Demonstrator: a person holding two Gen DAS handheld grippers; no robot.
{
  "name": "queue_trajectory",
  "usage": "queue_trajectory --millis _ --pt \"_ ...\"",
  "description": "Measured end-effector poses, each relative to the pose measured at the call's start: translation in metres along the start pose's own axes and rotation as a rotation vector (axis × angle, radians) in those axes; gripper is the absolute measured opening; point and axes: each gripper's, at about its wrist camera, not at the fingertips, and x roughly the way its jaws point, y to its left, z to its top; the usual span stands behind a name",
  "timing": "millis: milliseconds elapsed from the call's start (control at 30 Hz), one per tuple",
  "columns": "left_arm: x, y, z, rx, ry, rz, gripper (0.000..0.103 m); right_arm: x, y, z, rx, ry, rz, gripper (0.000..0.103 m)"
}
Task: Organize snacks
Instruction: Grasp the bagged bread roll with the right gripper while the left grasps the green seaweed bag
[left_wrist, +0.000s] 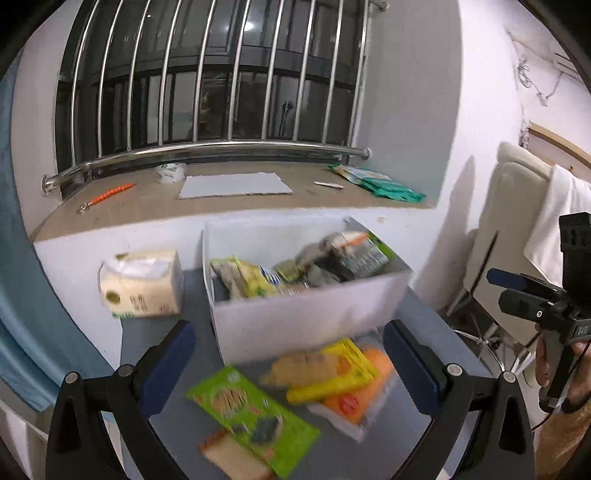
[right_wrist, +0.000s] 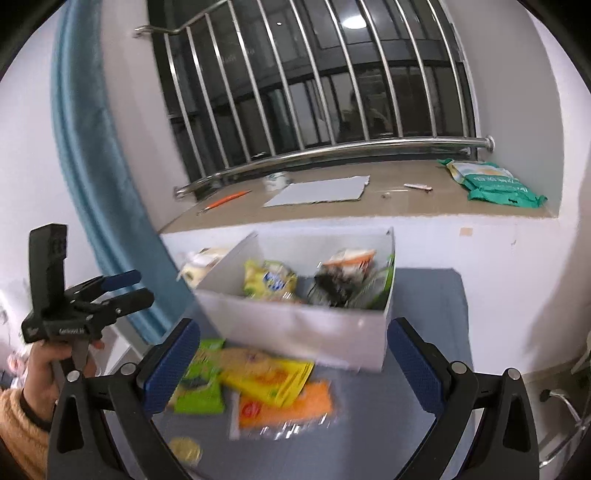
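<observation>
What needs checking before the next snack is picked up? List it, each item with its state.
1. Left gripper open, nothing between its fingers: ok.
2. Right gripper open, nothing between its fingers: ok.
3. White box upright, open top, room left inside: ok.
4. Loose packets in front of the box, within view: green packet, yellow packet, orange packet: ok.
5. Yellow packet lies partly on the orange one; picking one alone: cannot tell.
6. Exact packet edges, blurred in both views: cannot tell.

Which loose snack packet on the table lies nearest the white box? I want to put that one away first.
The yellow packet, lying on top of the orange packet, right at the white box front wall. The green packet lies farther back.
</observation>
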Motion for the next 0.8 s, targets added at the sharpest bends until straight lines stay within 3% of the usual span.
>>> queue_trajectory --millis 167,333,567,800 --pt "-0.022 -0.009 -0.05 -0.029 0.012 -0.017 0.103 -0.017 0.007 -0.051 0.015 0.01 -0.009 0.103" --pt "-0.03 -0.013 -0.086 -0.061 0.049 -0.018 0.103 -0.004 0.015 -0.086 0.009 0.071 -0.029 0.103" --pt "-0.04 -0.013 -0.114 -0.099 0.068 -0.026 0.103 0.018 0.046 -0.089 -0.132 0.095 -0.033 0.103" --pt "-0.045 -0.002 -0.126 -0.142 0.071 -0.025 0.103 0.076 0.083 -0.074 -0.371 0.15 -0.07 0.103"
